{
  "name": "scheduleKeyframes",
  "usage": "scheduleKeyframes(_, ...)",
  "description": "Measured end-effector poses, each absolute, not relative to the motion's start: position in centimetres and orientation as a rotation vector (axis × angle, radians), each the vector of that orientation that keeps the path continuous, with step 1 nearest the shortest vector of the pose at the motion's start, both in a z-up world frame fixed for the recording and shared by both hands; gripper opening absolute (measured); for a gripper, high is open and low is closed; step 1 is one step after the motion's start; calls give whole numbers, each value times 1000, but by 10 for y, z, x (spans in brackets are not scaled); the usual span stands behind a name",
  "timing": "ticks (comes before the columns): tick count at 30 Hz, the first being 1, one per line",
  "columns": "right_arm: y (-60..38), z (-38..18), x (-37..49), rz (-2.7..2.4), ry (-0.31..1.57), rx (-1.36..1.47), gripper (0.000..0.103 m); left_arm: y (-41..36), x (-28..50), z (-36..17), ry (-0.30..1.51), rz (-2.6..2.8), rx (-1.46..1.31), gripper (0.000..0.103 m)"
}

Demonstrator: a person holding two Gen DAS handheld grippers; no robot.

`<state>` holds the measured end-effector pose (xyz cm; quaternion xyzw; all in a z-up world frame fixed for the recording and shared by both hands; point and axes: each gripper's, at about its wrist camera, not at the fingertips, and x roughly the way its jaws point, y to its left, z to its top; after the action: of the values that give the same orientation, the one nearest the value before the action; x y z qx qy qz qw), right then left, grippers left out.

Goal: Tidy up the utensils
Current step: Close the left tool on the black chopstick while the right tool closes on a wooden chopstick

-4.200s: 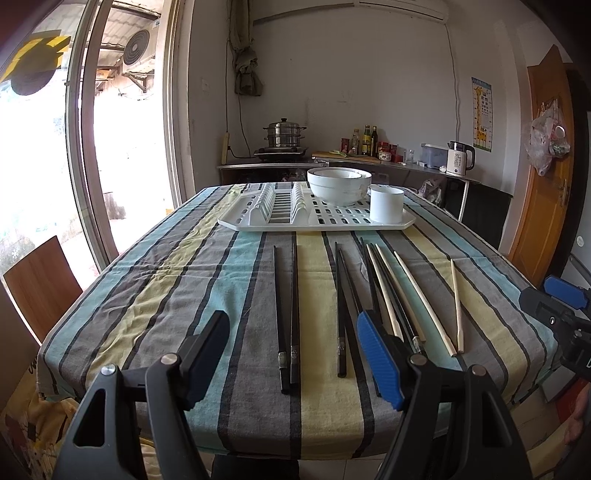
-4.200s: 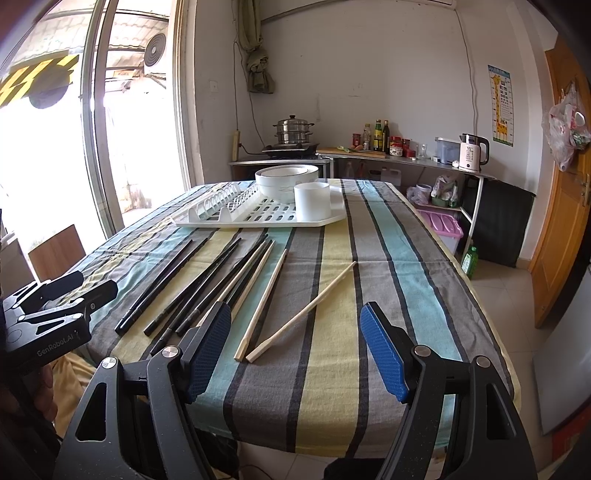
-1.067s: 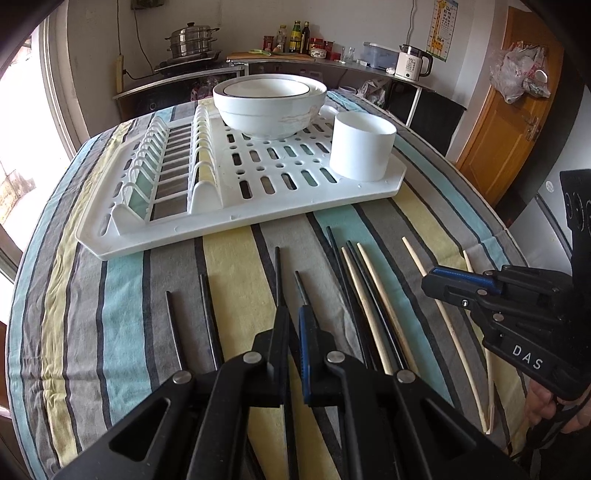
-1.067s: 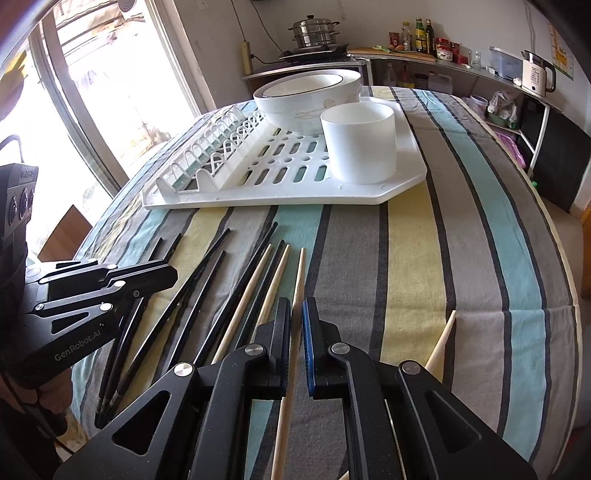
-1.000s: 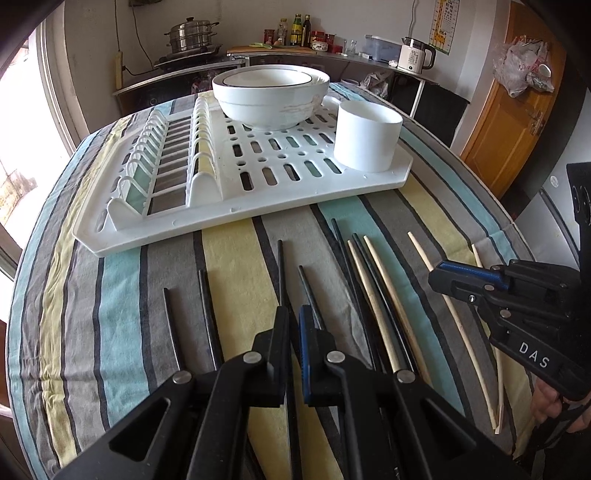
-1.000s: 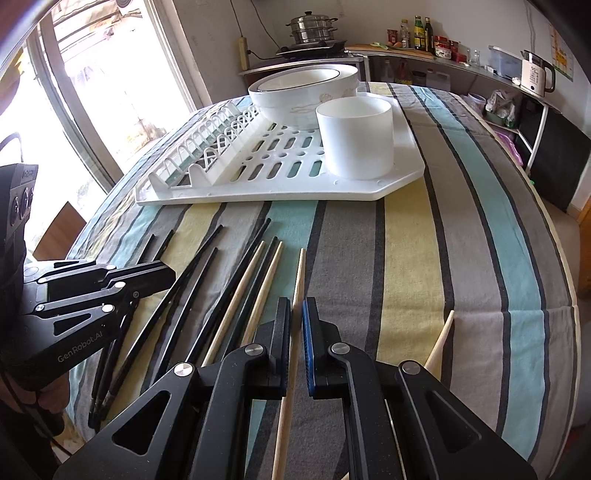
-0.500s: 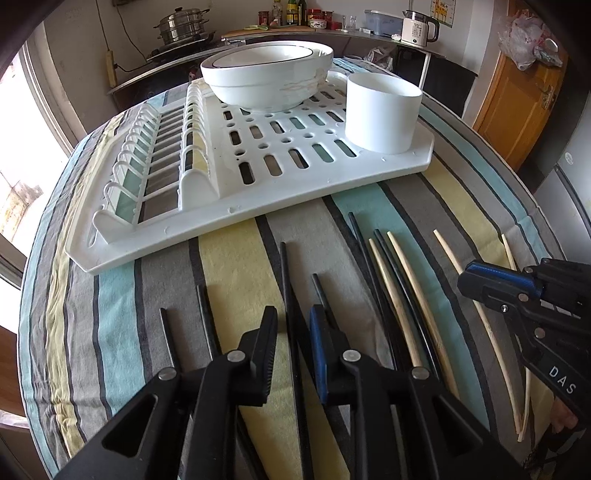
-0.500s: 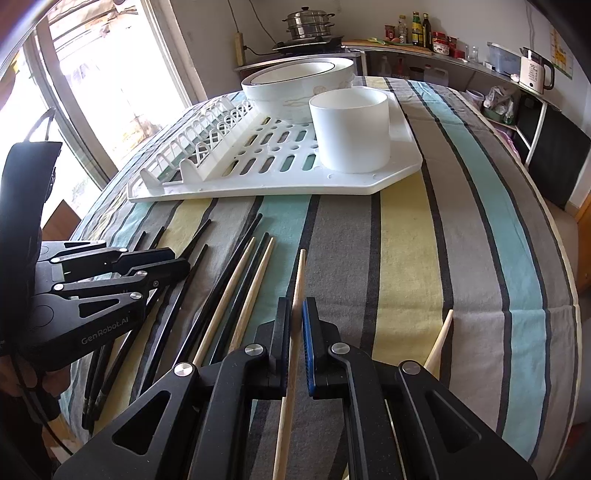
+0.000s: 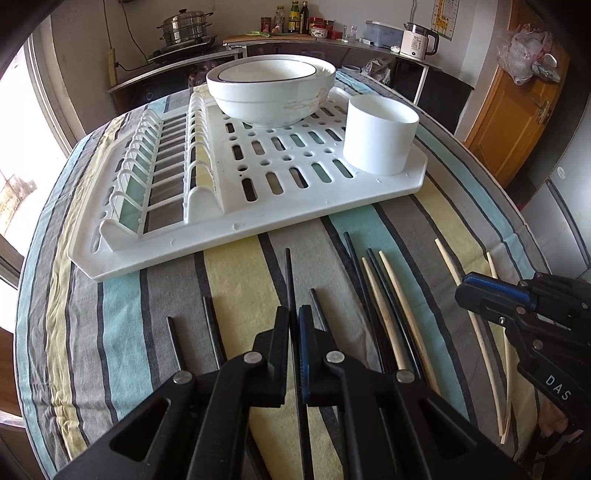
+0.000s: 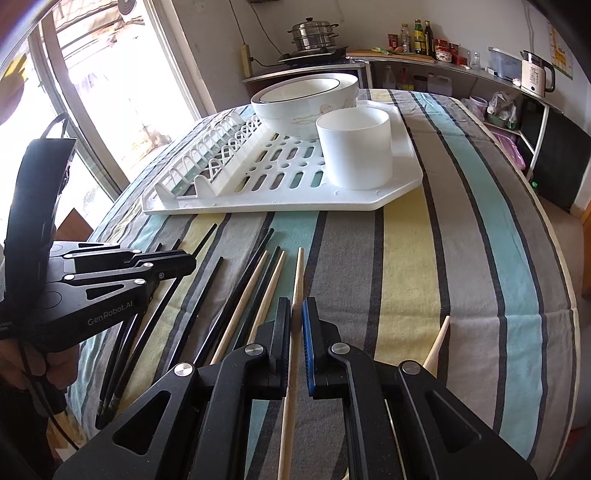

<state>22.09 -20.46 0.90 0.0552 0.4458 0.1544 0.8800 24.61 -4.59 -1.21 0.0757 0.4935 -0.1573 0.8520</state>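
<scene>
Striped tablecloth [image 9: 229, 280]: unchanged.
Left gripper [image 9: 294, 325]: now clamping slim black chopstick [image 9: 288, 273].
Right gripper [image 10: 296, 317]: still pinching pale wooden chopstick [image 10: 298, 273].

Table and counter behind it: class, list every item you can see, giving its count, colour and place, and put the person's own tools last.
Dish rack: one, white, far half of the striped tablecloth.
Bowls: two nested, white with dark rim, back of the rack.
Cup: one, white, rack's right corner.
Black chopsticks: several, near side of the table, left and middle.
Wooden chopsticks: four, pale, middle and right.
Steamer pot: one, steel, on the counter.
Kettle: one, white, counter's right end.
Left claw: shut on a black chopstick.
Right claw: shut on a wooden chopstick.
</scene>
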Motion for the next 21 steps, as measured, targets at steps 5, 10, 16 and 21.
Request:
scheduleKeyframes(5, -206, 28, 214, 339, 875, 121, 7, -34, 232, 22, 957, -337, 112, 6)
scheduleKeyframes(10, -209, 51, 206, 350, 813, 122, 7, -23, 220, 59, 869, -347, 71, 5)
scheduleKeyframes(16, -205, 41, 214, 371, 868, 96, 7, -14, 213, 81, 814, -350, 51, 5)
scheduleKeyframes(21, -191, 1, 230, 345, 990, -15, 17, -12, 214, 83, 812, -347, 48, 5)
